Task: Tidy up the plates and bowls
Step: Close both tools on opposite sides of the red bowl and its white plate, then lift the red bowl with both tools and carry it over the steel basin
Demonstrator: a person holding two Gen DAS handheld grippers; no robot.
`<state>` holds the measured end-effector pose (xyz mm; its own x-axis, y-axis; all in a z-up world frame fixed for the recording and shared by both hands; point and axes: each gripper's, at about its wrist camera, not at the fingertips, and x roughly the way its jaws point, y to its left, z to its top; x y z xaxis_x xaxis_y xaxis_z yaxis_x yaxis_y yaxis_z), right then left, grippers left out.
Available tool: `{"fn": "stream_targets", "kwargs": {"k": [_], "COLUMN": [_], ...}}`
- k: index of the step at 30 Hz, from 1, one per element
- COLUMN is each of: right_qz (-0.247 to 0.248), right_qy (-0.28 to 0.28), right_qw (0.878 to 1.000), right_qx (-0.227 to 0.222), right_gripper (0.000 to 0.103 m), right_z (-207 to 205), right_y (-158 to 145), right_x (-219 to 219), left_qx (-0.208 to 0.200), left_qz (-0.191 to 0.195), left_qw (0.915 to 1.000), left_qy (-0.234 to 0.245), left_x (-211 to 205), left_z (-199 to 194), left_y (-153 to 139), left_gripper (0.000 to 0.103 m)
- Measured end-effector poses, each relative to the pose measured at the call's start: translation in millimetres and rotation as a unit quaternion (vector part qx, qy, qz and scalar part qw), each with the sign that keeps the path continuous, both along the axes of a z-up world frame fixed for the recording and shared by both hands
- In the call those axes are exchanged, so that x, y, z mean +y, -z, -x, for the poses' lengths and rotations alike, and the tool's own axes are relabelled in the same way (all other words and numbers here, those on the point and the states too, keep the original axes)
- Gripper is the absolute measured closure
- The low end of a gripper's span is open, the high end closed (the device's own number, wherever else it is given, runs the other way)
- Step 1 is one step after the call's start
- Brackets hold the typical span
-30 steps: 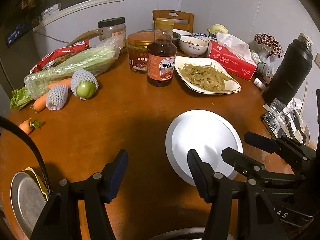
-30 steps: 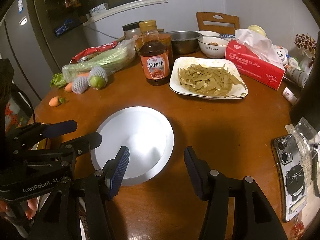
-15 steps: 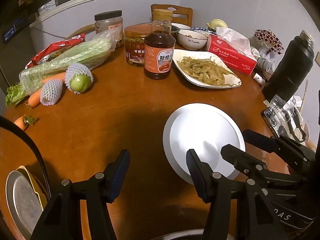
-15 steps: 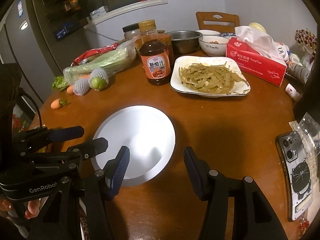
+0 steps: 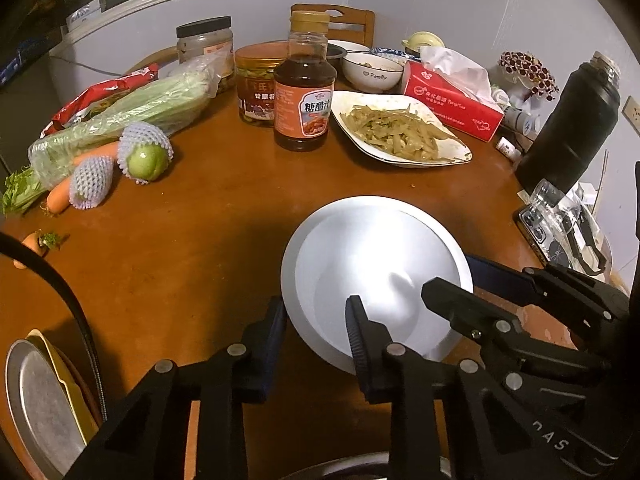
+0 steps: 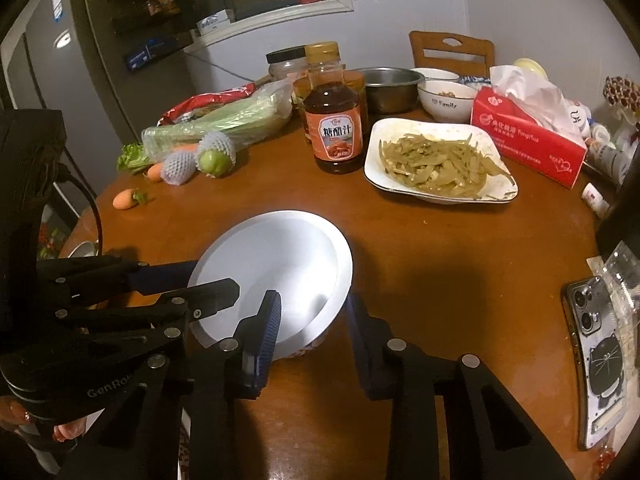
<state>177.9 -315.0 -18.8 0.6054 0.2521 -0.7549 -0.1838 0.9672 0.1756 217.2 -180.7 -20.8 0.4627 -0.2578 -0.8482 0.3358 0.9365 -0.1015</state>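
Observation:
A white bowl (image 5: 372, 264) (image 6: 280, 256) sits near the front of the round wooden table (image 5: 180, 260). My left gripper (image 5: 318, 328) straddles the bowl's near-left rim, one pad outside and one inside, and its jaws are closing on it. My right gripper (image 6: 312, 320) does the same at the near-right rim, jaws closing with the bowl wall between the pads. Each gripper shows in the other's view: the right gripper (image 5: 448, 274) at the bowl's right edge, the left gripper (image 6: 212, 280) at its left edge. The bowl looks slightly tipped.
Behind stand a plate of green vegetable strips (image 5: 400, 132), a sauce bottle (image 5: 304, 92), jars, a small white bowl (image 6: 444, 98), a steel bowl (image 6: 392, 84) and a red tissue box (image 6: 528, 136). Vegetables lie at left. A black flask (image 5: 572, 120) and phone (image 6: 596, 356) sit right. A metal plate (image 5: 36, 408) lies lower left.
Both grippers' jaws have narrowed from wide open onto the white bowl's rim. The bowl now looks a little raised or tipped. The hands have hardly moved.

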Motion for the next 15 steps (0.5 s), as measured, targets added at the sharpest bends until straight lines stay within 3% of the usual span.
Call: {"fn": "stream_targets", "kwargs": {"k": [15], "right_qz": [-0.005], "right_qy": [-0.019], "right_qw": [0.999], "right_qx": [-0.031], "right_gripper": [0.068], "right_z": [14.1], "right_y": [-30.4], "right_x": [18.0], "left_qx": [-0.042], "left_qz": [0.008], "left_qw": [0.9988], "left_qy": [-0.023], "left_x": [23.5], "left_z": [23.4], "left_y": [-37.6], "left_gripper": [0.073]}}
